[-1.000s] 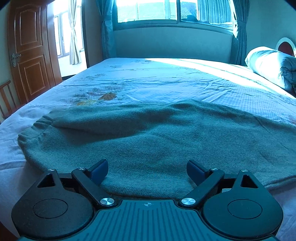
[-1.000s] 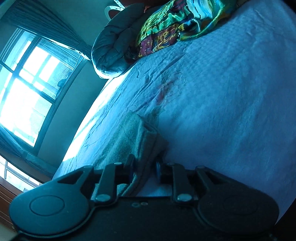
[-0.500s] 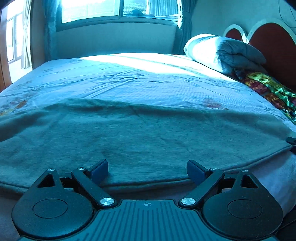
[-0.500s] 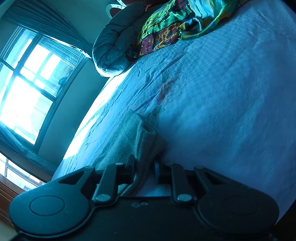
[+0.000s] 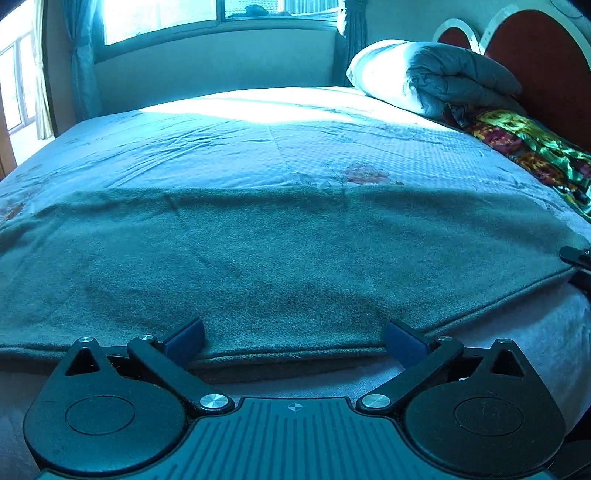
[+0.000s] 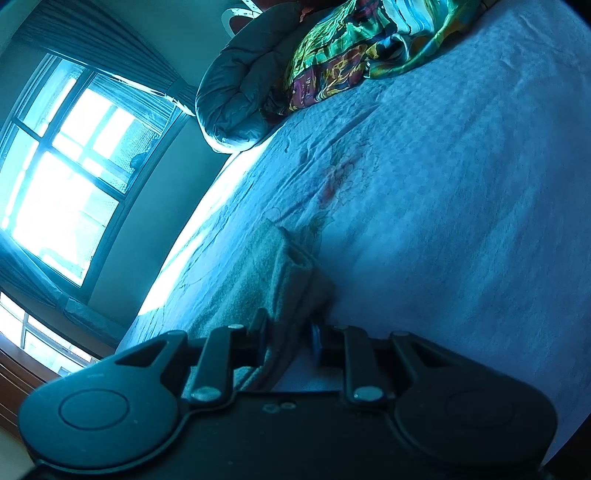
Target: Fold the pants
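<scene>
Pants (image 5: 280, 258) lengthwise across frame on bed (image 5: 258, 140); left tool (image 5: 293, 338) released at near edge; right tool (image 6: 288, 334) clenched on frame-right end.

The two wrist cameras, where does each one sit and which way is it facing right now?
Left wrist: on the left gripper, low at the bed edge, looking across the pants toward the window; jaws open.
Right wrist: on the right gripper, rolled sideways, looking toward the headboard end; jaws shut on the pants' end.
Shared: pants, grey duvet, colourful fabric.
</scene>
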A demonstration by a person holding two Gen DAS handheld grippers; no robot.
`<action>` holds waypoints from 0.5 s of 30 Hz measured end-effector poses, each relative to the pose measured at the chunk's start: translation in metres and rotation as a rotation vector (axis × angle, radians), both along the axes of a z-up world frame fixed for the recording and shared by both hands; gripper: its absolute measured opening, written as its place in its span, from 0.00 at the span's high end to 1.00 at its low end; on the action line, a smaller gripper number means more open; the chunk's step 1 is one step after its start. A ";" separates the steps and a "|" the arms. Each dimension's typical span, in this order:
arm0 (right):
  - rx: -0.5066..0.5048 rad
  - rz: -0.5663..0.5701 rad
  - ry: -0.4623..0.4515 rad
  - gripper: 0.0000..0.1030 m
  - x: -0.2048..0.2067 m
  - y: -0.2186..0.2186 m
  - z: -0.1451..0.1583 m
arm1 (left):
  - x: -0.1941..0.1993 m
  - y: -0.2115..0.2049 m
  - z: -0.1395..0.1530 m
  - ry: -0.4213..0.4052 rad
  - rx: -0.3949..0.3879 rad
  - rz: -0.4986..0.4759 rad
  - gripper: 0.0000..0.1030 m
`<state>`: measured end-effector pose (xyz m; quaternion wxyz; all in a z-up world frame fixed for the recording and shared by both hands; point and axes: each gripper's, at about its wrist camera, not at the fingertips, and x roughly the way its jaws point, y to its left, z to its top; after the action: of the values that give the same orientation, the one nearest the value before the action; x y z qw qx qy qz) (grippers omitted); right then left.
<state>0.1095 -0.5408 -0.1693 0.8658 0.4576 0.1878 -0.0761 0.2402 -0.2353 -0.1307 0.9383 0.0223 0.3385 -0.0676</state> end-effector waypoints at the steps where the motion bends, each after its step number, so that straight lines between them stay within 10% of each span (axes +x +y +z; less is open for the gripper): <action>1: 0.002 0.002 -0.003 0.87 -0.001 -0.001 0.000 | -0.003 0.002 0.003 -0.016 -0.004 0.011 0.00; 15: 0.129 -0.073 -0.080 0.85 -0.011 -0.008 -0.012 | 0.007 0.000 -0.011 0.007 0.063 0.003 0.00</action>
<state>0.0980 -0.5487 -0.1809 0.8380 0.5216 0.1408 -0.0771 0.2471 -0.2353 -0.1415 0.9360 0.0512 0.3437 -0.0555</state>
